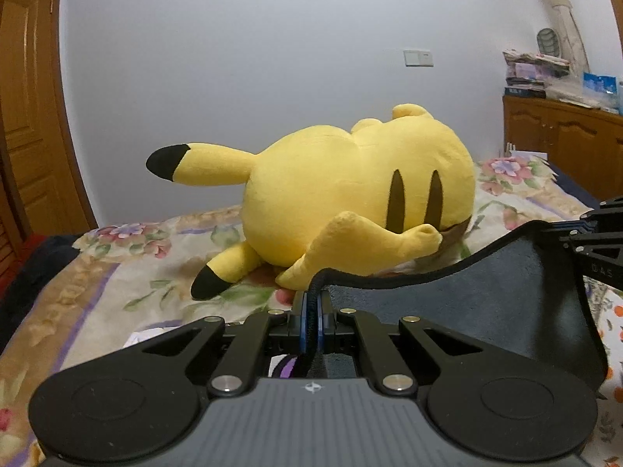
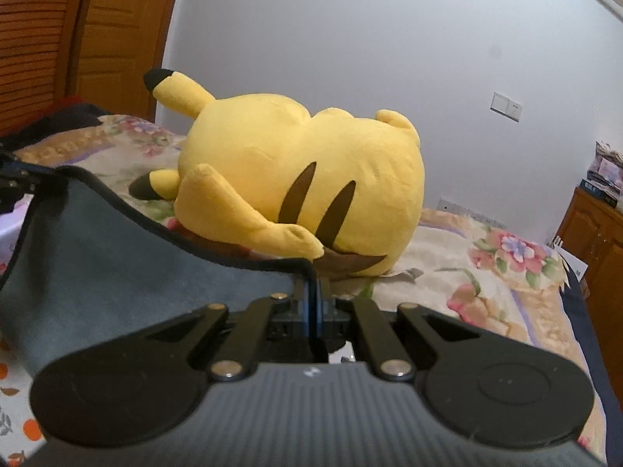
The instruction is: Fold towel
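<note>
A dark grey towel [image 1: 486, 303] with a black hem hangs lifted above the bed, stretched between my two grippers. My left gripper [image 1: 311, 299] is shut on one top corner of it. My right gripper [image 2: 313, 288] is shut on the other top corner, and the towel [image 2: 117, 264] sags to its left there. The right gripper also shows at the right edge of the left wrist view [image 1: 595, 241]. The left gripper shows at the left edge of the right wrist view [image 2: 15, 179]. The towel's lower part is hidden below the grippers.
A big yellow plush toy [image 1: 350, 198] lies on the floral bedspread [image 1: 117, 272] just beyond the towel; it also shows in the right wrist view [image 2: 296, 179]. A wooden door [image 1: 27, 116] stands left, a wooden cabinet [image 1: 564, 136] with stacked papers right.
</note>
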Available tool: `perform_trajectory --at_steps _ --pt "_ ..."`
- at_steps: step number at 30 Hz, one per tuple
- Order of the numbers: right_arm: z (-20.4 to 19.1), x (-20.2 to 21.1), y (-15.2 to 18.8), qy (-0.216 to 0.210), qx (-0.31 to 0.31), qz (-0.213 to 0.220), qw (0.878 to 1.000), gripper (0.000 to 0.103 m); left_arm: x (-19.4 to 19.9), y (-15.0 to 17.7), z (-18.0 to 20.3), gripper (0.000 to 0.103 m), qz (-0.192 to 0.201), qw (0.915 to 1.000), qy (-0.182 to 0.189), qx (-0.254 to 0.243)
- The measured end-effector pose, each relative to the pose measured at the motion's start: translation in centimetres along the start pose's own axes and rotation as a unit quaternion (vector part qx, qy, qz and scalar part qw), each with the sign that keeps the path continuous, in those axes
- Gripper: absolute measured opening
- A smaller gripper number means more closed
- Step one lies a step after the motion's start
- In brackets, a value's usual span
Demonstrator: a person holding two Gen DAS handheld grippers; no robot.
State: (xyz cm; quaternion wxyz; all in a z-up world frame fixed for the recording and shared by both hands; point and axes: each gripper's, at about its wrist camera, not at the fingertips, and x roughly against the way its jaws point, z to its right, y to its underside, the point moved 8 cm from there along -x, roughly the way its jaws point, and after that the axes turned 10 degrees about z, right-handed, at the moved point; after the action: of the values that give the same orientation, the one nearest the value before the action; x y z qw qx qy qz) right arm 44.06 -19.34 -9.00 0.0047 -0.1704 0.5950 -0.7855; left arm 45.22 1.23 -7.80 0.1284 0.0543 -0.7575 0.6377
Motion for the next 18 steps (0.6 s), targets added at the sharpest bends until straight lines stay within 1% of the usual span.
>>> perform_trajectory --at_steps 4,11,13,18 --pt "-0.1 -1.3 0.8 -0.001 0.009 -0.015 1.0 0.004 -1.4 1.1 -0.3 0.006 -0.014 0.9998 -0.005 0.012" --pt "-0.9 -3.7 3.9 0.001 0.017 -0.068 0.998 0.004 -3.3 4.0 -0.7 0.006 -0.04 0.999 -0.018 0.009" --pt "-1.1 -4.3 4.8 -0.002 0.012 -0.09 0.996 0.004 -3.8 4.9 -0.8 0.006 -0.048 0.9986 -0.021 0.008" --pt "-1.0 -4.7 5.6 0.005 -0.008 -0.107 0.994 0.004 -4.9 6.3 -1.1 0.006 -0.062 0.9977 -0.026 0.008"
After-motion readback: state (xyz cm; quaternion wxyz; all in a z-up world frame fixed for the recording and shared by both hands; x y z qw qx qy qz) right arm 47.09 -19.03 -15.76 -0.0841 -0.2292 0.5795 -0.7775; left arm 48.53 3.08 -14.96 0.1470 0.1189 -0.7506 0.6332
